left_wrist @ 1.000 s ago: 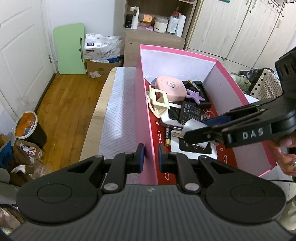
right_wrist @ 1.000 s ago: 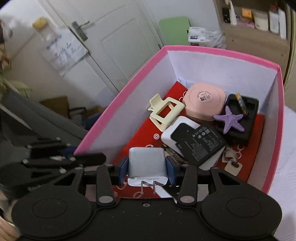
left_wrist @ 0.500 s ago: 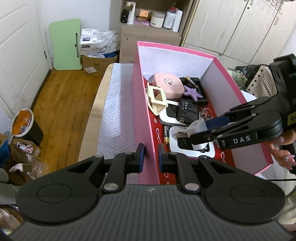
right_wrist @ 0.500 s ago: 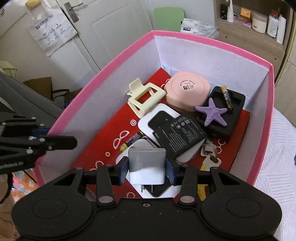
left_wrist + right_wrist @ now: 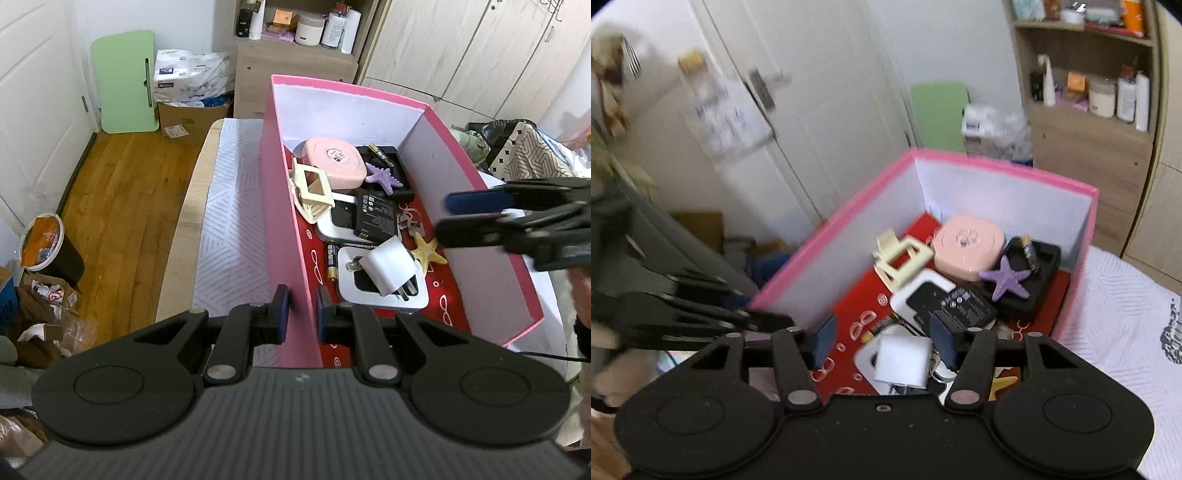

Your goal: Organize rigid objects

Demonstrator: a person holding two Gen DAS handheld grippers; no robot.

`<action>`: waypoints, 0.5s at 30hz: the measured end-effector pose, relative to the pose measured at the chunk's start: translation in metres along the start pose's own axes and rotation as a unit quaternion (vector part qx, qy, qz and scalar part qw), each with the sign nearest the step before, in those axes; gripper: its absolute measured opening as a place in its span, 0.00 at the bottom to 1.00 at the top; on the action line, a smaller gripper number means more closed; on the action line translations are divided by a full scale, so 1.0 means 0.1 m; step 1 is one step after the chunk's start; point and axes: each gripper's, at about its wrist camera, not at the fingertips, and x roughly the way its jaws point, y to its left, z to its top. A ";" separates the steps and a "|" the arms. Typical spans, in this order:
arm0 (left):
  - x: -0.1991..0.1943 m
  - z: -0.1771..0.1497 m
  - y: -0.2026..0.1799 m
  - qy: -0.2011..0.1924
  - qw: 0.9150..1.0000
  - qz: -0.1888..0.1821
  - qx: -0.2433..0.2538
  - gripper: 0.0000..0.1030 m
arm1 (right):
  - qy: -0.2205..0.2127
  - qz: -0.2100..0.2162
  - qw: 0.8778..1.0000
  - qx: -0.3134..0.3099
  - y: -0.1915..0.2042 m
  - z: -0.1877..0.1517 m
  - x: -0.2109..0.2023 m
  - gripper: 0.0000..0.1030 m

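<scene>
A pink box [image 5: 347, 86] stands on the table, and my left gripper [image 5: 303, 314] is shut on its near left wall. Inside lies a white charger [image 5: 388, 266], tilted on a white flat device [image 5: 384, 295], prongs toward me. My right gripper [image 5: 445, 219] hovers over the box's right side; its jaws are opening. In the right wrist view the charger [image 5: 903, 363] sits below and between the blue pads [image 5: 825, 341], which do not touch it. The right gripper [image 5: 884, 341] holds nothing.
The box [image 5: 827, 229] also holds a pink round case [image 5: 332, 162], a cream hair clip [image 5: 314, 192], a purple starfish [image 5: 380, 179], a black battery pack [image 5: 376, 218], an AA battery [image 5: 331, 258] and a yellow starfish [image 5: 426, 253]. A white patterned cloth [image 5: 232, 206] covers the table.
The right gripper let go of the white charger, which now lies in the box, and drew back up and to the right. The left gripper kept its hold on the wall.
</scene>
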 end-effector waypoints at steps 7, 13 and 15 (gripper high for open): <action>-0.01 0.02 -0.05 0.002 1.000 0.006 0.005 0.12 | -0.065 -0.044 0.997 -0.016 0.07 -0.25 -0.38 0.62; -0.12 0.07 -0.11 0.010 1.000 0.010 0.013 0.12 | -0.121 -0.064 0.990 0.012 -0.04 -0.27 -0.76 0.64; -0.20 0.09 -0.16 0.009 1.000 0.017 0.025 0.12 | -0.134 -0.077 0.988 0.017 -0.07 -0.29 -0.87 0.64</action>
